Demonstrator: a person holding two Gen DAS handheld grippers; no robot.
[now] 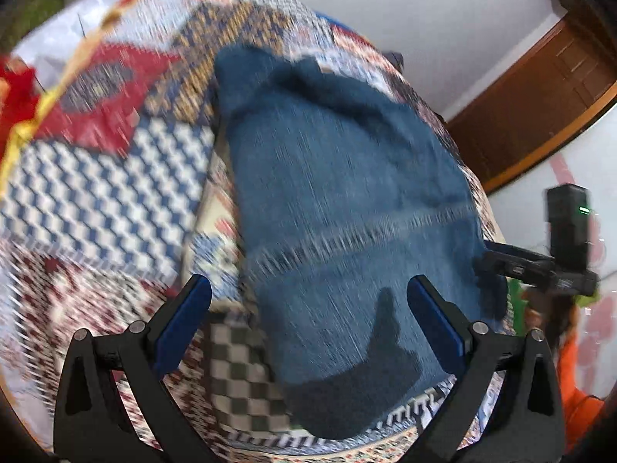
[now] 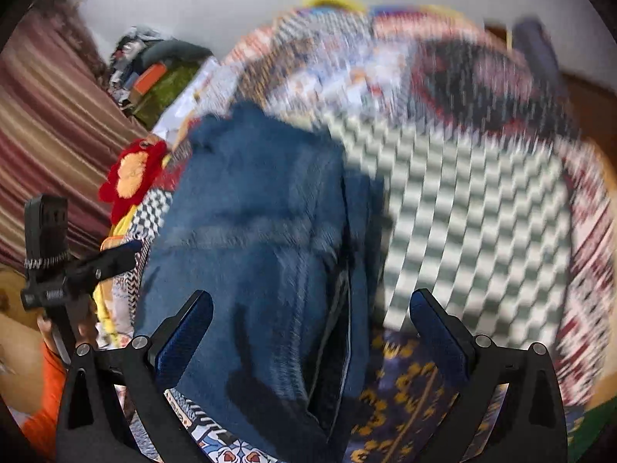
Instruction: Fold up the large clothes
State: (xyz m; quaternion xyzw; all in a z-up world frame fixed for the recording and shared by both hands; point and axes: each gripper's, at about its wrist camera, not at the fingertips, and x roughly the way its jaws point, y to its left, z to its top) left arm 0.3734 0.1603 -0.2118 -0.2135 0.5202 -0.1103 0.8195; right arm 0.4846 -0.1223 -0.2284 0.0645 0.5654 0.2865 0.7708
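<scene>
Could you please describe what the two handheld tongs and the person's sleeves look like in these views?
Both tongs are alike: the left tongs and right tongs have black angular frames with silver rivets at the joints and blue pads on the fingers' inner faces. Each carries an upright black box-shaped module; one shows a small green light. The person wears an orange sleeve. No cables are clearly visible.

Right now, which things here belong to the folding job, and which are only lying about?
For the job:
- blue garment, lying folded lengthwise on the quilt
- left gripper, open above it
- right gripper, open above it

Lying about:
- patchwork quilt underneath
- red toy at the quilt's edge
- pile of clutter by the wall
</scene>
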